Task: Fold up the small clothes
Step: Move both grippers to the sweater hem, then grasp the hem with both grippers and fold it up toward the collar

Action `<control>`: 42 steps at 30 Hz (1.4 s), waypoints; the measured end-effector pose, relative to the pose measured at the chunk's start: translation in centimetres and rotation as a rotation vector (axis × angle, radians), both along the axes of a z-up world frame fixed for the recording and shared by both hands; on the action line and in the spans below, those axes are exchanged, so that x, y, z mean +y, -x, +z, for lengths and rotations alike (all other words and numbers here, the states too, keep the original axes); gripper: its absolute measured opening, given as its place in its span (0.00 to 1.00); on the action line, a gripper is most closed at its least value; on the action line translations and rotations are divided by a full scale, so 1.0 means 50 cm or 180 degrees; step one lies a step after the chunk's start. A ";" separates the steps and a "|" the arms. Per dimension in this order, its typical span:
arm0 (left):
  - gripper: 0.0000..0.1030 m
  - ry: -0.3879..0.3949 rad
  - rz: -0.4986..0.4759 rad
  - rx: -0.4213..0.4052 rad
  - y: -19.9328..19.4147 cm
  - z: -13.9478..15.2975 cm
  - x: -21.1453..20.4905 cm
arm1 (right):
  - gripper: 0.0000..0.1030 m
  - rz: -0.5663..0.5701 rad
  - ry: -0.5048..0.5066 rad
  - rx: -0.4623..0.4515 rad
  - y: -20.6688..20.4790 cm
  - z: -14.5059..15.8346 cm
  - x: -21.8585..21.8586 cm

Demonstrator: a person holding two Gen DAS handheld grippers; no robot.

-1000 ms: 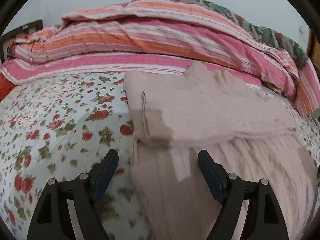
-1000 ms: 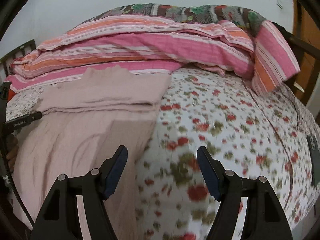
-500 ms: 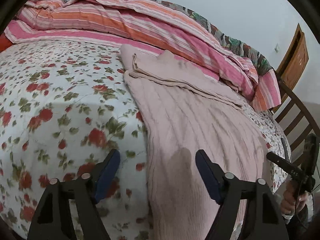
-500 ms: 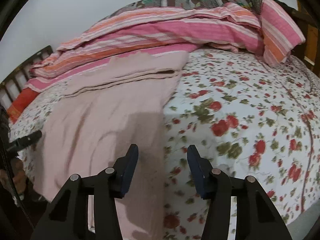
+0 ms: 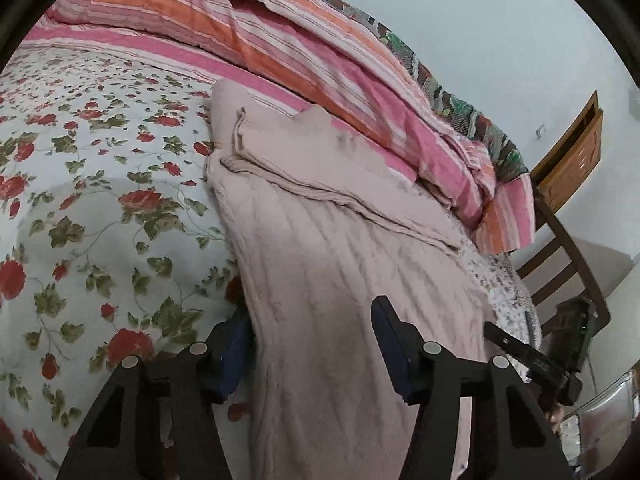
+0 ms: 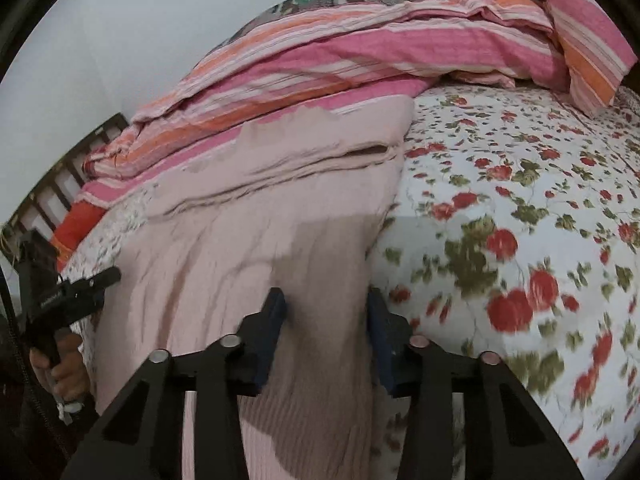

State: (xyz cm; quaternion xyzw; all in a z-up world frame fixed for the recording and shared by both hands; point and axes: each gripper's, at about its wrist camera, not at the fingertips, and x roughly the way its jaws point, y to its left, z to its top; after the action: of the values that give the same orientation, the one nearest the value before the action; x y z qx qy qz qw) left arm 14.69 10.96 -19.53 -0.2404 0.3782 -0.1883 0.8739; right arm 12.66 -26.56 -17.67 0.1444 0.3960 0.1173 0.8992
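A pale pink ribbed garment (image 5: pixel 320 220) (image 6: pixel 240 220) lies lengthwise on the floral bedsheet (image 5: pixel 100 200) (image 6: pixel 520 200), and its far end is folded back on itself (image 5: pixel 320 152). My left gripper (image 5: pixel 310 316) straddles the garment's left edge near the bed's front. Its jaws are closing with cloth between them, and a wide gap remains. My right gripper (image 6: pixel 325 298) straddles the right edge. Its jaws are closing too, with cloth filling the gap. Each gripper also shows in the other's view: the right gripper (image 5: pixel 532 360) and the left gripper (image 6: pixel 68 296), held by a hand (image 6: pixel 60 368).
A pink and orange striped quilt (image 5: pixel 300 52) (image 6: pixel 360 52) is heaped along the far side of the bed. A wooden chair (image 5: pixel 568 240) stands at the right in the left wrist view. Dark bed-frame slats (image 6: pixel 60 184) show at the left in the right wrist view.
Both grippers have come down onto the garment's near end and their jaws have narrowed. Each now has a side edge of the cloth between its fingers. The left view has swung and tilted.
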 end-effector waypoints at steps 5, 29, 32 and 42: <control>0.41 0.0111 -0.0145 0.0096 0.032 -0.014 -0.001 | 0.36 0.0028 -0.0034 -0.0028 0.018 -0.005 0.004; 0.39 -0.0009 -0.0206 0.0171 0.255 -0.057 -0.023 | 0.30 0.0307 0.0068 0.0267 0.222 -0.057 0.031; 0.33 -0.0007 -0.0155 0.0176 0.263 -0.058 -0.017 | 0.15 0.0286 0.0083 0.0311 0.222 -0.059 0.033; 0.06 0.0188 0.0214 0.0235 0.274 -0.040 0.065 | 0.04 0.0019 -0.0109 0.0096 0.250 -0.004 -0.025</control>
State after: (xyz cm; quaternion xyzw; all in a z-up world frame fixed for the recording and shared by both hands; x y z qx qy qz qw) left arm 0.99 14.22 -21.52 -0.2855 0.3962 -0.1610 0.8577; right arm 0.15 -27.82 -17.85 0.1603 0.4078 0.1245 0.8902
